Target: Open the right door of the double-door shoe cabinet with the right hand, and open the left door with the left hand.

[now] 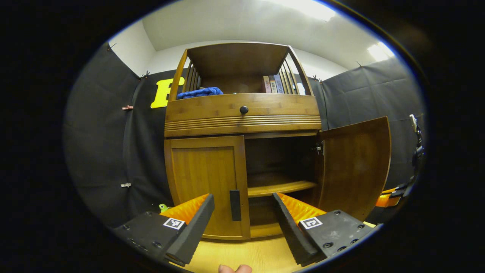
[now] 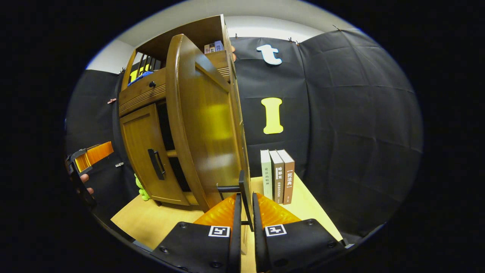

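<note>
Right door (image 1: 354,167) swung open, right tongs (image 2: 244,212) clenched on its handle (image 2: 242,197); left door (image 1: 206,182) shut ahead of released left tongs (image 1: 242,223).

I see a pale yellow wooden tabletop (image 2: 151,223) carrying everything here. A brown bamboo double-door shoe cabinet (image 1: 206,178) stands directly on it, its base flat on the wood. Just to the cabinet's right, three upright books (image 2: 277,176) stand side by side on the tabletop, spines facing me. At the cabinet's left foot I make out a small bright green toy (image 2: 143,192) resting on the surface.
</note>
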